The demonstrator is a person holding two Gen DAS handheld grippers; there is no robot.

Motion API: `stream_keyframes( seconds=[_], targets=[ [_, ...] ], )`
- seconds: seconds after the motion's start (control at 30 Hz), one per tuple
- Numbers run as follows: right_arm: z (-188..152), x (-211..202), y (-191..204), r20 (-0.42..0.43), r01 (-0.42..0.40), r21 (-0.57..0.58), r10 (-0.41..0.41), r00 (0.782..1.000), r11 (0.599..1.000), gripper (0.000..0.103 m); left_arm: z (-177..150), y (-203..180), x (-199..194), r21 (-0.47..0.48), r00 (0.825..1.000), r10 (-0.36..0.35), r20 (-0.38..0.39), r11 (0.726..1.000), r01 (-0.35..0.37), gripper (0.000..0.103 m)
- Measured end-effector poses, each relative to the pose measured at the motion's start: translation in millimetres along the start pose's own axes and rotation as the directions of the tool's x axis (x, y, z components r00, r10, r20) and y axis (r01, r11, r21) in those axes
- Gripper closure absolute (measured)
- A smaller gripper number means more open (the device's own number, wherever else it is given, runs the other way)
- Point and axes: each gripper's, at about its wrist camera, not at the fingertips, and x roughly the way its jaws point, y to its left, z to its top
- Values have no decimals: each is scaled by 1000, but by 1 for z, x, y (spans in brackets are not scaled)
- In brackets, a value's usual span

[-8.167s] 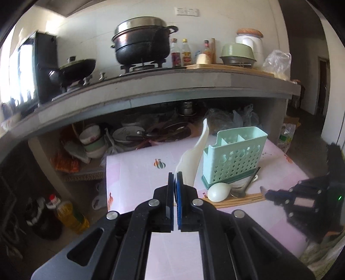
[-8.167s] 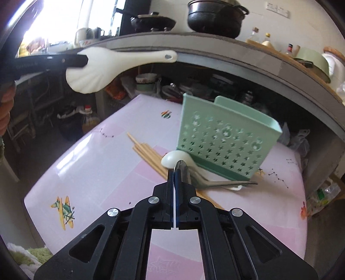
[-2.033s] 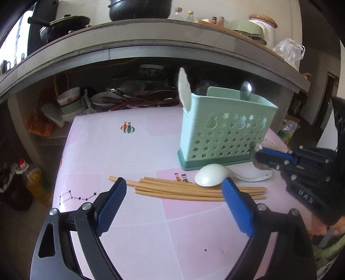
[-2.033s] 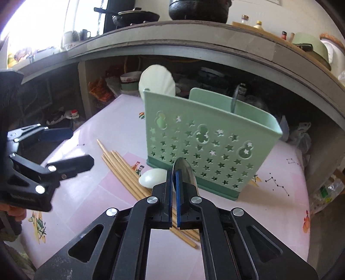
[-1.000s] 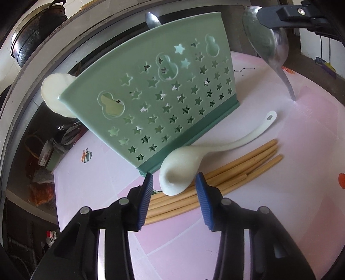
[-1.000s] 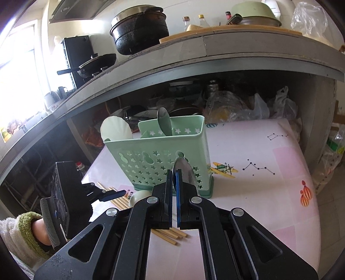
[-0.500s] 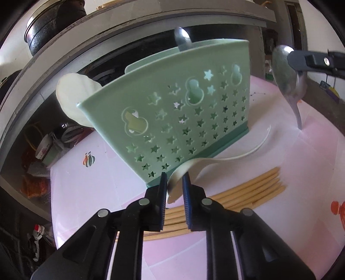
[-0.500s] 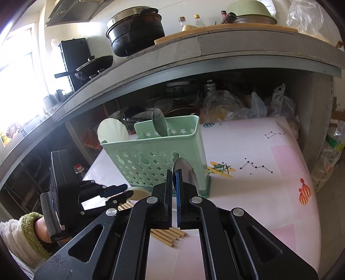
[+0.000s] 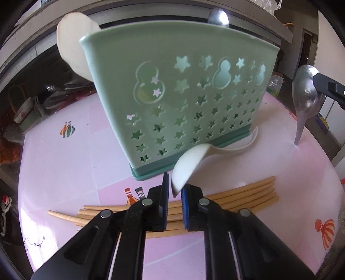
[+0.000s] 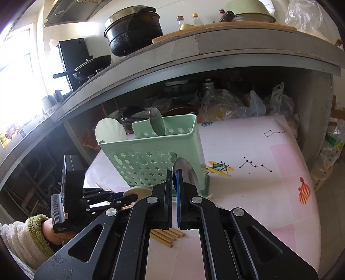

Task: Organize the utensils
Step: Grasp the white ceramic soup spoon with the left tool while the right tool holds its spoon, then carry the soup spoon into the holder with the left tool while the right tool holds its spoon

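1. Upper left of the left wrist view: I see the white rice paddle [image 9: 72, 48] already standing in the green utensil caddy [image 9: 179, 97], with a metal spoon [image 9: 217, 17] poking above its rim at top centre.
2. Lower centre: my left gripper [image 9: 173, 201] has just been closing and now sits narrow, pinching the bowl of the white soup spoon [image 9: 189, 165], tipped up off the pink table [image 9: 64, 163]; the chopsticks [image 9: 237, 197] lie loose below.
3. Right edge: my right gripper [image 10: 174, 187] is clamped on the steel spoon [image 9: 306, 97], held above the table.
4. Judgement: mid-pickup. Next I'd lift each spoon over the rim and lower it handle-first.
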Motion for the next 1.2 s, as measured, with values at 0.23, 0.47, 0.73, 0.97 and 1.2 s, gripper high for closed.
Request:
stream_keyframes(
  seconds=[0.23, 0.47, 0.73, 0.97, 1.2],
  targets=[
    [0, -1, -2, 9, 0, 3, 0, 1000, 1000, 101, 3, 8, -10, -59, 999, -12, 37, 998, 14, 100],
    [3, -11, -13, 46, -2, 43, 0, 999, 999, 102, 9, 11, -55, -118, 992, -15, 127, 993, 30, 100],
    [3, -19, -20, 65, 4, 68, -8, 998, 998, 102, 18, 18, -147, -169, 961, 48, 272, 986, -2, 100],
    [2, -21, -20, 70, -3, 74, -2, 998, 997, 102, 35, 37, -215, -193, 905, 177, 387, 975, -109, 100],
    [6, -28, -17, 93, -16, 70, 9, 996, 997, 103, 56, 38, -213, -108, 876, 341, 341, 940, -324, 100]
  ],
)
